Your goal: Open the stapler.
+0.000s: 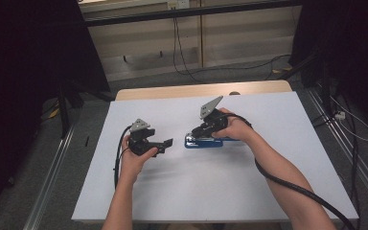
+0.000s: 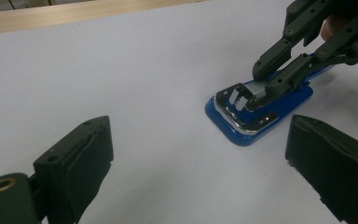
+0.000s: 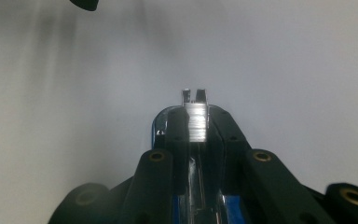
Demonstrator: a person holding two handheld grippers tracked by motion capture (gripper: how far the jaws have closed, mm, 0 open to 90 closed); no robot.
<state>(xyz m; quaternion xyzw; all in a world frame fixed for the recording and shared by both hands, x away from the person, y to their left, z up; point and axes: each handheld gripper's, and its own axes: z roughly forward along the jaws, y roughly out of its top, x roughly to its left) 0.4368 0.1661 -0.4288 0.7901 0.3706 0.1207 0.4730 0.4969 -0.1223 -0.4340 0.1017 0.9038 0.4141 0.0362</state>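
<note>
The right gripper (image 1: 202, 132) has its two black fingers (image 2: 279, 77) clenched on the silver staple channel of a blue stapler (image 2: 256, 114), one finger on each side of the metal strip, as seen from the left gripper view. From the right gripper view, the fingers (image 3: 177, 135) press along both flanks of the shiny rail, whose tip juts just past them. The stapler lies flat on the white desk (image 1: 268, 191) near its middle, its blue base touching the surface, its metal nose pointing toward the left gripper (image 1: 165, 145).

The left gripper hovers just beside the stapler, apart from it, fingers (image 2: 79, 163) released and spread wide with nothing between them; the stapler's nose shows in the gap beyond them. Each gripper is held in a bare hand, the left hand (image 1: 136, 160) low at the desk's left half, the right hand (image 1: 237, 129) reaching in over the stapler's far end. A thick black cable (image 1: 292, 187) trails from the right gripper along the forearm. A wooden strip (image 1: 172, 91) edges the desk's far side.
</note>
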